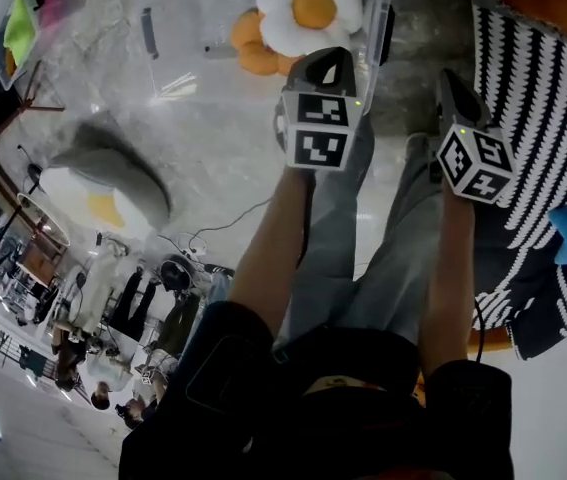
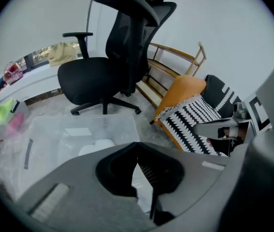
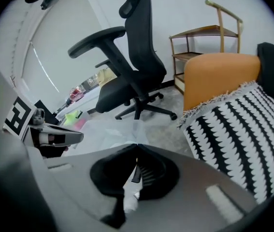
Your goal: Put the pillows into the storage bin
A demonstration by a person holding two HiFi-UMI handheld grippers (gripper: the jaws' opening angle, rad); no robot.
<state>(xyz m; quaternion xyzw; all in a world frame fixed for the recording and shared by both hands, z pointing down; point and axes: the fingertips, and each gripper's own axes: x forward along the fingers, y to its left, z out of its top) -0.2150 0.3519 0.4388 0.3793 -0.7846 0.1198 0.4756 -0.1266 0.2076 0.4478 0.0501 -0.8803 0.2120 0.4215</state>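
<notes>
On the floor, at the far side, the clear storage bin stands with its top open, so pillows can drop in. A white flower pillow and an orange pillow lie inside, by its right wall. An egg pillow lies on the floor left of the bin, not put away yet. The left gripper and right gripper are both closed and hold nothing. They hang side by side before the bin, free, I think, to fetch the next pillow.
</notes>
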